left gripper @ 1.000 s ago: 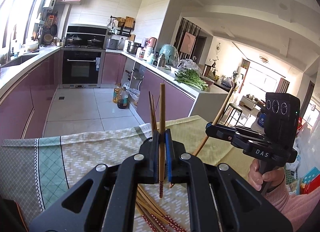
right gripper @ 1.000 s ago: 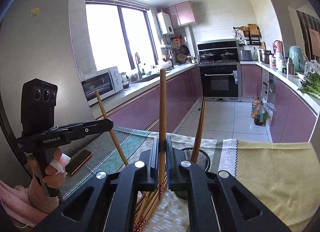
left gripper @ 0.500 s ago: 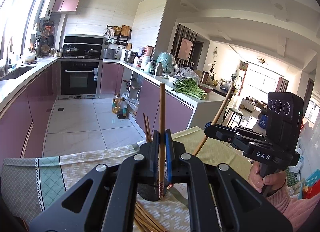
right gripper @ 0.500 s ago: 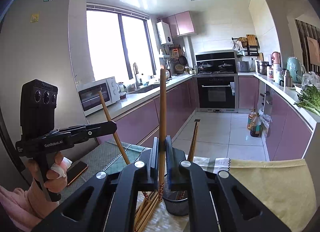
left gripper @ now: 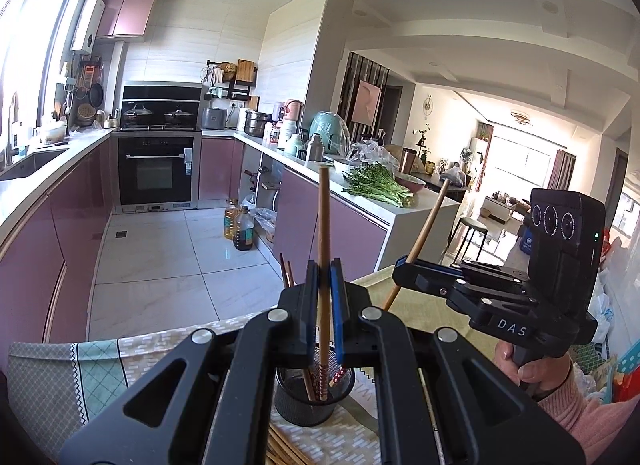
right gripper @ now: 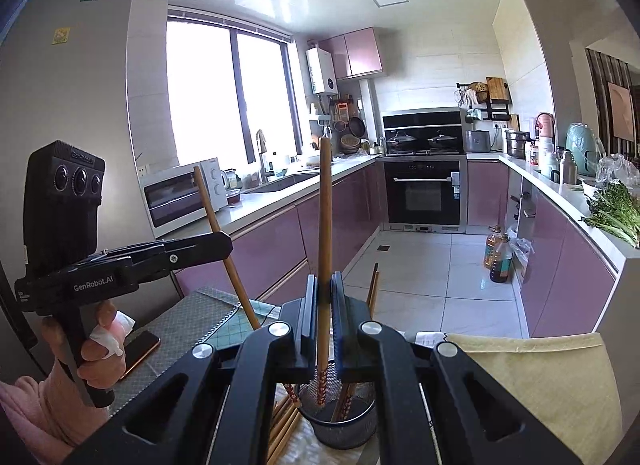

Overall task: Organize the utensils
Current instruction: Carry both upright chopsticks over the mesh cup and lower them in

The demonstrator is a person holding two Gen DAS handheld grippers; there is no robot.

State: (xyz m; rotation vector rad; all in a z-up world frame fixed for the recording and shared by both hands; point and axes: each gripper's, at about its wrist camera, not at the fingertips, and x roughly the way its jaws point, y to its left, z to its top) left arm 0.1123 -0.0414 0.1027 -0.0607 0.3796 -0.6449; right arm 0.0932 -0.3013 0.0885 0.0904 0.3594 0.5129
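My left gripper (left gripper: 324,277) is shut on a wooden chopstick (left gripper: 323,217) held upright. Its red-patterned lower end hangs at the mouth of a black mesh holder (left gripper: 300,405), which has a couple of chopsticks (left gripper: 285,273) standing in it. In the right wrist view my right gripper (right gripper: 325,297) is shut on a second upright chopstick (right gripper: 325,217) above the same holder (right gripper: 344,429). Each gripper shows in the other's view: the right gripper (left gripper: 402,267) with its slanted chopstick (left gripper: 426,233), the left gripper (right gripper: 225,243) with its own chopstick (right gripper: 212,213). Loose chopsticks (right gripper: 282,425) lie beside the holder.
The table carries a green and yellow patterned cloth (left gripper: 72,377). A phone (right gripper: 140,349) lies at the table's left, near the hand (right gripper: 100,349) on the left gripper. Purple kitchen cabinets (right gripper: 560,277), an oven (left gripper: 158,169) and oil bottles (left gripper: 240,225) on the floor lie beyond the table edge.
Both grippers have risen with their chopsticks still clamped. The black holder has come into view under the jaws, and the loose pile has slipped toward the bottom edge.
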